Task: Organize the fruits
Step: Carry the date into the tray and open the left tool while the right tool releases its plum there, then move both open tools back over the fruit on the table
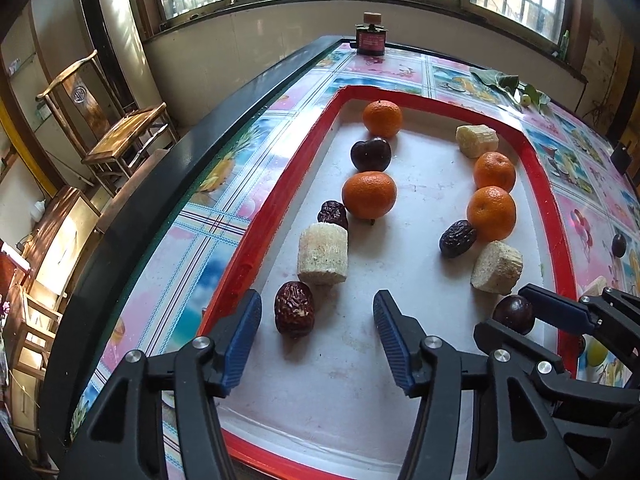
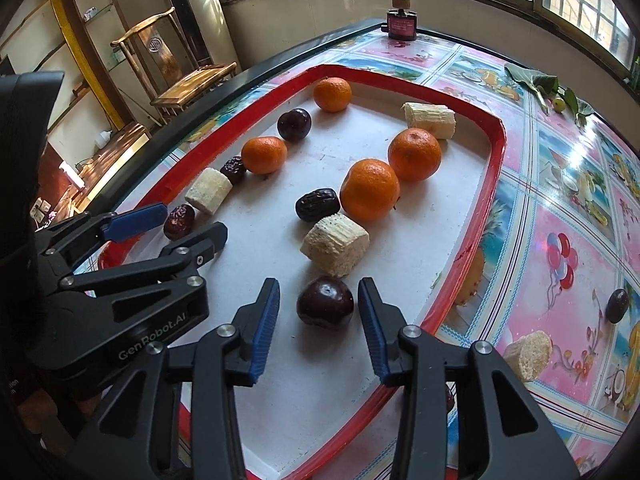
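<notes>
A red-rimmed white tray (image 1: 288, 184) holds two rows of fruit: tangerines (image 1: 370, 194), dark plums (image 1: 370, 155), dates and pale corn-cob pieces (image 1: 323, 254). My left gripper (image 1: 318, 304) is open low over the tray's near end. A wrinkled red date (image 1: 294, 314) lies between its fingers, close to the left one and untouched. My right gripper (image 2: 319, 286) is open around a dark plum (image 2: 325, 302) at the near end of the right row, with a gap on each side. In the right wrist view the left gripper (image 2: 182, 226) straddles the date (image 2: 179, 222).
On the patterned tablecloth right of the tray lie a loose plum (image 2: 617, 306) and a corn piece (image 2: 528, 354). A small red jar (image 1: 371, 38) stands at the table's far edge, with green leaves (image 1: 516, 88) at the back right. A wooden chair (image 1: 108, 128) stands beyond the table's black left edge.
</notes>
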Demonstrator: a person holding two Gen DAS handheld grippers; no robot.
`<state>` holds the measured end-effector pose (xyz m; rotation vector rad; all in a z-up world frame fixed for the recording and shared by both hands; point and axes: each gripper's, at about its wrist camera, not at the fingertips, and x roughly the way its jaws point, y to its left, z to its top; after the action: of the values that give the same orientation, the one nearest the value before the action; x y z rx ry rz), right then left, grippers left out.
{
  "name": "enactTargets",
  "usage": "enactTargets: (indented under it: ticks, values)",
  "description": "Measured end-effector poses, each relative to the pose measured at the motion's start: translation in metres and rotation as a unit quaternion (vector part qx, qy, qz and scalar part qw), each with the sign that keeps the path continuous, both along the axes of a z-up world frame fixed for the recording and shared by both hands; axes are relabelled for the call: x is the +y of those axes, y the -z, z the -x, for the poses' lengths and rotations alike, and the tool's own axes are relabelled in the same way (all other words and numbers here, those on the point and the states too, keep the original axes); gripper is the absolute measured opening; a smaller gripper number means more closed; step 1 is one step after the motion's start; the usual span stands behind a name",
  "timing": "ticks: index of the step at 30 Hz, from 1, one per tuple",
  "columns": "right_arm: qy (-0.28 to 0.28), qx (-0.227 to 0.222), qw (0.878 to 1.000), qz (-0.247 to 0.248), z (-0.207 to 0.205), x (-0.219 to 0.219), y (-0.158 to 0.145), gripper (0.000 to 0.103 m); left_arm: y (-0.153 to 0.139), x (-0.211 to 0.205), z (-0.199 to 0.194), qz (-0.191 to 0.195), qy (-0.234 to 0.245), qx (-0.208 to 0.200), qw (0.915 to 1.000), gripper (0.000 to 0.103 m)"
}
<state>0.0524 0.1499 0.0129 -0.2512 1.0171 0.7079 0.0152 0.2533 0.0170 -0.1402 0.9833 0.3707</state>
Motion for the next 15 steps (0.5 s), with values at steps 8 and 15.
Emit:
enactTargets:
  ticks: [8,15]
  values:
    - [0.013,-0.007,1.0,0.0,0.002,-0.008,-0.008,0.054,-0.007,-0.004,0.003,-0.011,-0.002,-0.006,0.9999,0.065]
    - [0.021,-0.013,1.0,-0.009,0.009,-0.017,-0.019,0.056,-0.017,-0.014,0.012,-0.033,0.0,-0.014,0.9994,0.072]
